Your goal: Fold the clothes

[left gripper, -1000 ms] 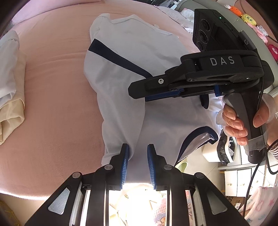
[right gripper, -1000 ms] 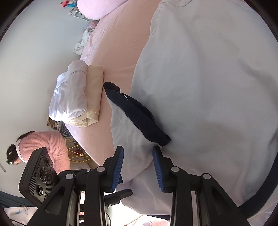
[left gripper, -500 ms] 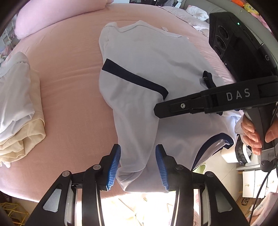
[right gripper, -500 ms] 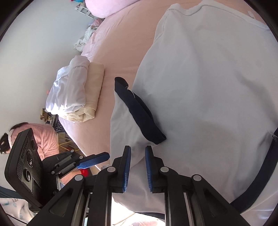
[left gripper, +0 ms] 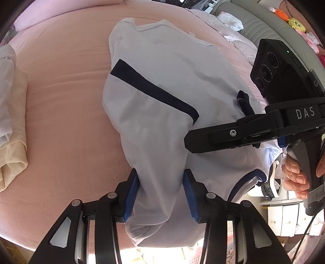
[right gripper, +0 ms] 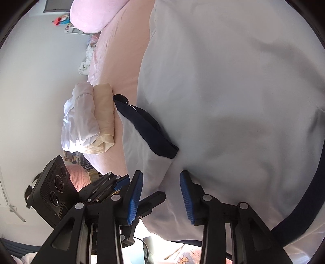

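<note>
A white shirt [left gripper: 166, 67] with navy trim lies spread on the pink bed [left gripper: 61, 101], its lower part hanging over the near edge. My left gripper [left gripper: 161, 193] is at that edge. Its jaws are closing, and a bunched fold of the shirt is squeezed between the blue pads [left gripper: 133, 195]. My right gripper [right gripper: 161, 195] hovers over the shirt [right gripper: 233, 91] beside a folded-in navy cuff [right gripper: 150, 134]. Its jaws are opening, and cloth lies loose in the gap, free of the pads. In the left wrist view the right gripper [left gripper: 187, 140] appears side-on, held by a hand [left gripper: 294, 178].
A folded stack of white and cream clothes [right gripper: 91, 121] sits on the bed's left side, also in the left wrist view as the stack [left gripper: 10, 121]. A pink pillow [right gripper: 95, 14] lies at the far end. White drawers [left gripper: 284, 215] stand beside the bed.
My left jaws spread wider, then came in on a thicker fold of the shirt. My right jaws pinched shut half a second ago and now stand apart. The shirt's sleeve fold has shifted slightly.
</note>
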Demonstrator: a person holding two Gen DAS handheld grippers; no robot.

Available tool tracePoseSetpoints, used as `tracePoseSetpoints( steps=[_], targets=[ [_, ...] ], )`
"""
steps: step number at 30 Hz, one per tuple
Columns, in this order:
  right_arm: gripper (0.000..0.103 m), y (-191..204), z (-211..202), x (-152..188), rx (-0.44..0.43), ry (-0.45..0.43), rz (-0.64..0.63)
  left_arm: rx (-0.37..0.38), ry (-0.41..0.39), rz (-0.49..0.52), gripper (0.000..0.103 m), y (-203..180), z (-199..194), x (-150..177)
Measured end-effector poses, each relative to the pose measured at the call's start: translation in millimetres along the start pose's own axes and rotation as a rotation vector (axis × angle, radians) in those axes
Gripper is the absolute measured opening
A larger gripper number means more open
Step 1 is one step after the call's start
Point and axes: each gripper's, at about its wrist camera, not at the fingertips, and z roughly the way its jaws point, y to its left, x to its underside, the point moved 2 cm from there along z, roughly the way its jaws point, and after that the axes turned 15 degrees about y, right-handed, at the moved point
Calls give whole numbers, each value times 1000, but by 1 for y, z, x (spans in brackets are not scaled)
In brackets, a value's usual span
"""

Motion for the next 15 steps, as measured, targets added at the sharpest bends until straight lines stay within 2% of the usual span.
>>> tracePoseSetpoints(
  steps=[1,4,8,10,15],
  targets=[
    [43,1,1,-1,-8,-1,-5,-5,3,-2,30,2,0,0],
    [48,6,6,-5,-32,-8,-24,20,13,-15,30,3,-2,-5],
    [49,9,14,-13,-51,-11,-38,58,18,-29,30,3,-5,-10],
    [49,11,16,-16,-61,-24,-47,57,21,-24,30,1,-5,-11],
    [49,16,22,-18,-24,-39,-77,35,27,-4,30,-5,-6,-15]
  ],
)
